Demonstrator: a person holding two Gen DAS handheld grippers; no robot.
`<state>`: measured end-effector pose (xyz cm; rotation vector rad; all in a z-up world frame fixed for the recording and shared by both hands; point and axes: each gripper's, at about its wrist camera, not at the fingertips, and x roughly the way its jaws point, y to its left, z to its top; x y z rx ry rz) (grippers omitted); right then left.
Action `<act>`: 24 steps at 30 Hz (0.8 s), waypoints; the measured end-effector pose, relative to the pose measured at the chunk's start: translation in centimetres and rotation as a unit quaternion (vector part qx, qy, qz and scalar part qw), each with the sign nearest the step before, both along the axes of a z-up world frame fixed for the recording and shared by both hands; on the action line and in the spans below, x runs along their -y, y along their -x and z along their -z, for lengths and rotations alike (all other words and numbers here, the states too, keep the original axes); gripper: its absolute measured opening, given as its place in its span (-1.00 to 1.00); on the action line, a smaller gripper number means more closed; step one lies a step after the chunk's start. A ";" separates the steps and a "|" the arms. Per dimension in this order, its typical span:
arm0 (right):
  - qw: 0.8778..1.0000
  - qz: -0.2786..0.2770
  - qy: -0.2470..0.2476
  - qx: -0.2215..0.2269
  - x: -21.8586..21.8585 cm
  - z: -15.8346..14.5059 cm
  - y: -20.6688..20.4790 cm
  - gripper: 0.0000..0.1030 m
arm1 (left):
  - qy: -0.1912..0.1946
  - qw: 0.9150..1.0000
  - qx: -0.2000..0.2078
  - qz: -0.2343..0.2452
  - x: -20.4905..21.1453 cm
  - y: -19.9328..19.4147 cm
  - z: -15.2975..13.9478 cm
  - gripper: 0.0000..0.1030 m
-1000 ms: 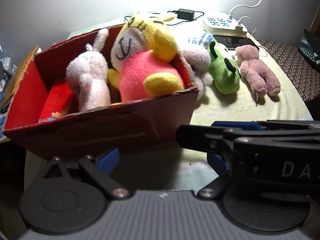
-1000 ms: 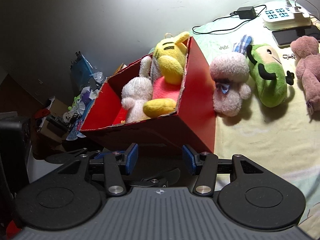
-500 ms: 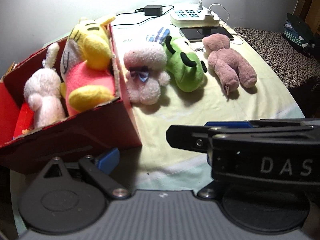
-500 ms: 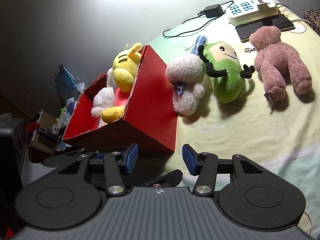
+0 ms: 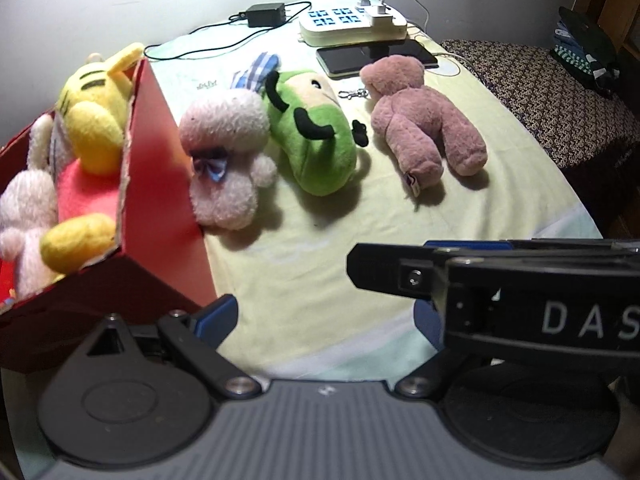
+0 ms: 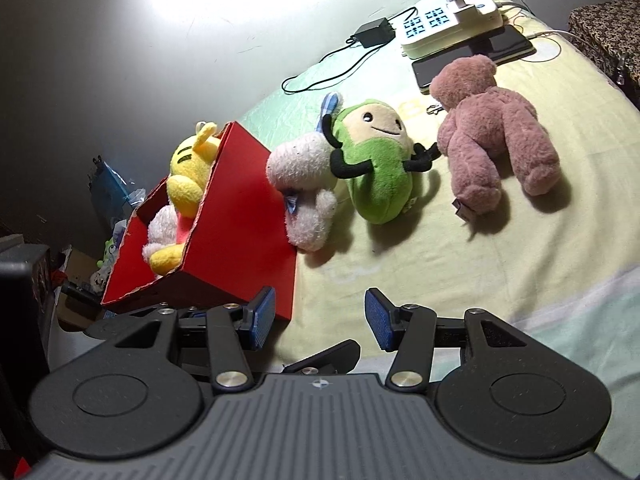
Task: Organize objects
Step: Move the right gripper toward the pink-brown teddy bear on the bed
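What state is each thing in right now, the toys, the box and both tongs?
Red box: open-topped, holding toys.
Yellow plush: inside box.
White bunny plush: on bed, against box.
Green plush: lying on bed.
Pink bear: lying on bed.
Right tongs: open, empty.
Left tongs: open, empty.

both wrist cams sit low, angled down over the bed (image 5: 320,248), sharing the red box (image 6: 240,216) and the plushies beside it.
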<state>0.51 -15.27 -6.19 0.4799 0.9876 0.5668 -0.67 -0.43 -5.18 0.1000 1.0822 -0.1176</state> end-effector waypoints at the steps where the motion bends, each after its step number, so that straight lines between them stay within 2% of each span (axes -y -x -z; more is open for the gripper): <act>1: 1.000 0.004 0.001 -0.002 0.4 0.1 -0.1 0.03 | 0.000 1.000 -0.002 0.003 0.4 -0.3 0.2 0.84; 13: 0.996 0.081 0.022 -0.011 6.3 1.6 -3.6 0.03 | 0.000 0.999 -0.004 0.039 4.9 -5.5 1.5 0.84; 24: 0.990 0.137 0.027 -0.021 9.7 3.3 -8.8 0.02 | 0.012 0.999 -0.034 0.036 6.5 -10.1 3.7 0.84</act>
